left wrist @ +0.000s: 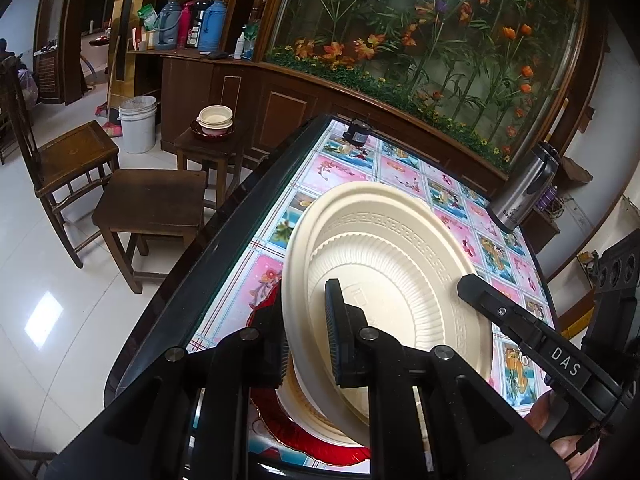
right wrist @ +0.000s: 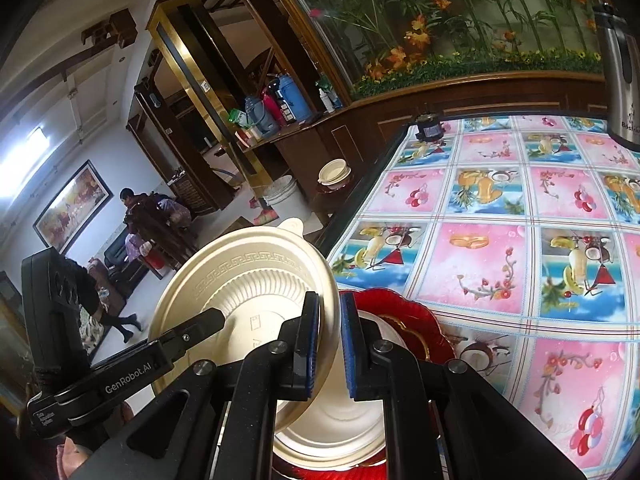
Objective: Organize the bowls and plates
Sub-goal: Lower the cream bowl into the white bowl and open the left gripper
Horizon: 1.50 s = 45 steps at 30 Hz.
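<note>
Glass-topped table (left wrist: 340, 176) with a fruit-and-flower print cloth under the glass; wood-panelled room, planter of artificial flowers (left wrist: 440, 40) behind.

Left wrist view: left gripper (left wrist: 308, 344) pressed together on the rim of a cream plate (left wrist: 384, 256), which is held tilted on edge, underside facing the camera. Below it, a red plate (left wrist: 320, 444) on the table with another cream dish lying on it. Right gripper's finger (left wrist: 492, 300) reaches in from the right and lies against the cream plate's rim. Steel thermos (left wrist: 524, 188) upright near the far right table edge. Off the table, a small stool carries stacked cream bowls (left wrist: 216, 118).

Right wrist view: right gripper (right wrist: 330, 340) pinching the cream plate (right wrist: 248, 272) at its rim, blue pads either side. Left gripper's finger (right wrist: 196, 328) comes in from the left, against the same plate. Red plate (right wrist: 404, 320) just behind on the table, a cream dish (right wrist: 332, 432) lying on it under the held one.
</note>
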Each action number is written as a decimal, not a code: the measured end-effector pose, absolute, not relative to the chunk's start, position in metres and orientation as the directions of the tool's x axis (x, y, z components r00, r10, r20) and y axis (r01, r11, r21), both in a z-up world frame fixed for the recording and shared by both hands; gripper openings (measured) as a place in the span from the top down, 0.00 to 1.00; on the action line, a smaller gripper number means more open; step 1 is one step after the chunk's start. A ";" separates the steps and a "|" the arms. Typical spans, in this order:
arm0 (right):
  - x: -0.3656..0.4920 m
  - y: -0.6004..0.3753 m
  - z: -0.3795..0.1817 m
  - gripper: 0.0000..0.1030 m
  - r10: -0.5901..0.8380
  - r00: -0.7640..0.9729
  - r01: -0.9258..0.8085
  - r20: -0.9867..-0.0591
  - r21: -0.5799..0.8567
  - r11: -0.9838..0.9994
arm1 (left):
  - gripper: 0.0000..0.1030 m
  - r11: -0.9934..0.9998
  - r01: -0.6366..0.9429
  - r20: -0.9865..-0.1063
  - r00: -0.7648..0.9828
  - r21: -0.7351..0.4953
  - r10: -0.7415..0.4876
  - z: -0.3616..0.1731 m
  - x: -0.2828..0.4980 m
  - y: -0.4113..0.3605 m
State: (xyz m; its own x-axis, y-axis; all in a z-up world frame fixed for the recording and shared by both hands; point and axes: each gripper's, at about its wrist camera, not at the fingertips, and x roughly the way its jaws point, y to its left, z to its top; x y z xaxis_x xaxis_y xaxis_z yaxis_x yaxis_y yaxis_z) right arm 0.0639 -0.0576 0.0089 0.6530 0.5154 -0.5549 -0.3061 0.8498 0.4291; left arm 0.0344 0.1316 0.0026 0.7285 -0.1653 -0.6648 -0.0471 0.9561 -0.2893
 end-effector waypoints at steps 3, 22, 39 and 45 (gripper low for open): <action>0.062 -0.060 0.010 0.90 0.516 0.655 -0.311 -0.552 0.426 0.850 | 0.87 0.961 -0.039 -0.669 0.725 -0.275 -0.163 0.001 0.034 0.127; 0.063 -0.073 -0.041 0.89 0.489 0.575 -0.249 -0.656 0.429 0.868 | 0.87 0.980 -0.017 -0.772 0.618 -0.201 -0.148 -0.045 0.036 0.109; 0.055 -0.077 -0.038 0.67 0.469 0.603 -0.258 -0.645 0.399 0.880 | 0.25 0.997 -0.052 -0.701 0.713 -0.060 -0.005 -0.028 0.024 0.105; 0.046 -0.088 -0.029 0.62 0.467 0.643 -0.266 -0.607 0.394 0.880 | 0.19 0.996 -0.091 -0.660 0.747 0.013 0.077 -0.016 0.019 0.102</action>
State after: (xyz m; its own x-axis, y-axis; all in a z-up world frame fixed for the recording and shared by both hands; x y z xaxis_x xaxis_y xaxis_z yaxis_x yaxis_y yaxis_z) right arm 0.0462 -0.0883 -0.0287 0.6431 0.4668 -0.6070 -0.2663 0.8796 0.3942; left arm 0.0188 0.1017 -0.0163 0.7471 0.0771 -0.6602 -0.0911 0.9958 0.0132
